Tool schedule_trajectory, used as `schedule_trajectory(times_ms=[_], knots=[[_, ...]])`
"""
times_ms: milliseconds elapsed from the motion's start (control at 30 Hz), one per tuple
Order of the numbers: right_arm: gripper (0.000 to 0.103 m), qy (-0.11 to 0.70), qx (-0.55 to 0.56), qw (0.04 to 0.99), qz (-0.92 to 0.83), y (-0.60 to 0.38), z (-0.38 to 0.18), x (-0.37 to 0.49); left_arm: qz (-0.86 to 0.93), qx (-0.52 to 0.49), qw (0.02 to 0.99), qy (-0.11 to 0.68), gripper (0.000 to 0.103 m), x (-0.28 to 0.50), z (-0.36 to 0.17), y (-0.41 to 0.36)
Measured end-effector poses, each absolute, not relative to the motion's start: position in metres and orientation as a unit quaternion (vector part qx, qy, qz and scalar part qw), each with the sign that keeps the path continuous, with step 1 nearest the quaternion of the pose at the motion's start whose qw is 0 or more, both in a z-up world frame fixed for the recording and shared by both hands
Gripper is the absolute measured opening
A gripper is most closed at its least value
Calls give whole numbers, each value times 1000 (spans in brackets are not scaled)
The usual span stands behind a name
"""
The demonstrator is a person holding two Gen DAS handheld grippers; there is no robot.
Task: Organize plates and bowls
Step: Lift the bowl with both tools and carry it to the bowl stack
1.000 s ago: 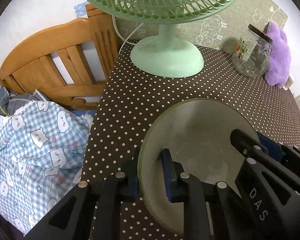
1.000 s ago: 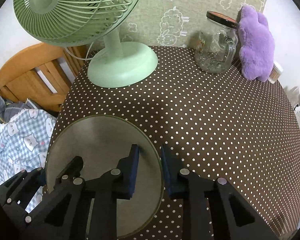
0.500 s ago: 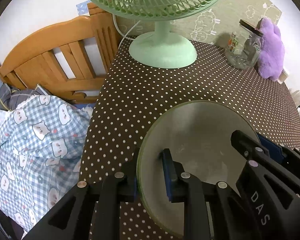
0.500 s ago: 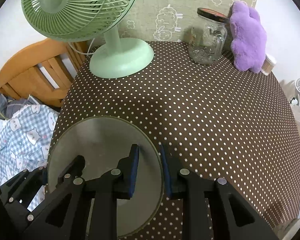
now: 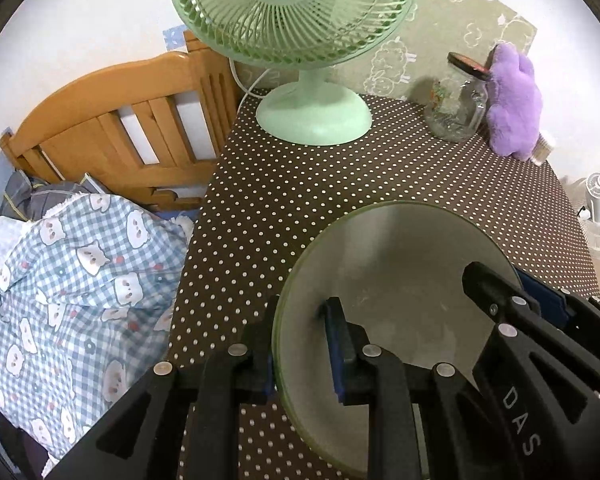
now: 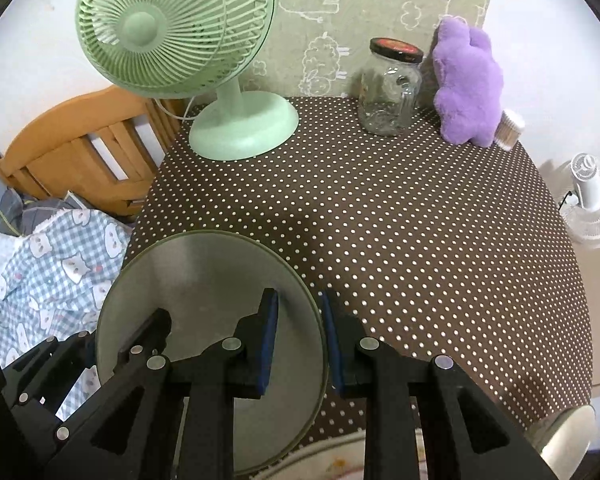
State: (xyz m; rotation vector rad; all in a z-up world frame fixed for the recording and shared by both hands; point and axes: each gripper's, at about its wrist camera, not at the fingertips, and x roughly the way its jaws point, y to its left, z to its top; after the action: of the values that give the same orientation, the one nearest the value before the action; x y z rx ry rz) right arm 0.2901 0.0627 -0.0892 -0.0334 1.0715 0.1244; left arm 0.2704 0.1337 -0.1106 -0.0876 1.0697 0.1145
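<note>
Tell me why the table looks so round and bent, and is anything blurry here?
Left wrist view: the fisheye lens bows the polka-dot table and darkens the corners; the green fan is sharp. Right wrist view: same curving, soft even light, with only a pale dish smeared at the bottom edge.

**Even indoor light, strong fisheye warp**

Both views are bright and evenly lit from above. Soft shadows lie beside the green fan's base (image 6: 244, 132) and the glass jar (image 5: 458, 110) on the polka-dot tablecloth (image 6: 400, 220). Straight edges bow toward the dark circular border. The wall washes out near white; focus stays sharp, without motion blur.
</note>
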Motion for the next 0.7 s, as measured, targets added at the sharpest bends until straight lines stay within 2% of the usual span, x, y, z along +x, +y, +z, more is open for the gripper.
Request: schedule_trajectory(times_ms=[700], knots=[[26, 490, -12, 867, 90, 5, -34, 239, 89, -52, 868, 486, 19, 217, -58, 78]])
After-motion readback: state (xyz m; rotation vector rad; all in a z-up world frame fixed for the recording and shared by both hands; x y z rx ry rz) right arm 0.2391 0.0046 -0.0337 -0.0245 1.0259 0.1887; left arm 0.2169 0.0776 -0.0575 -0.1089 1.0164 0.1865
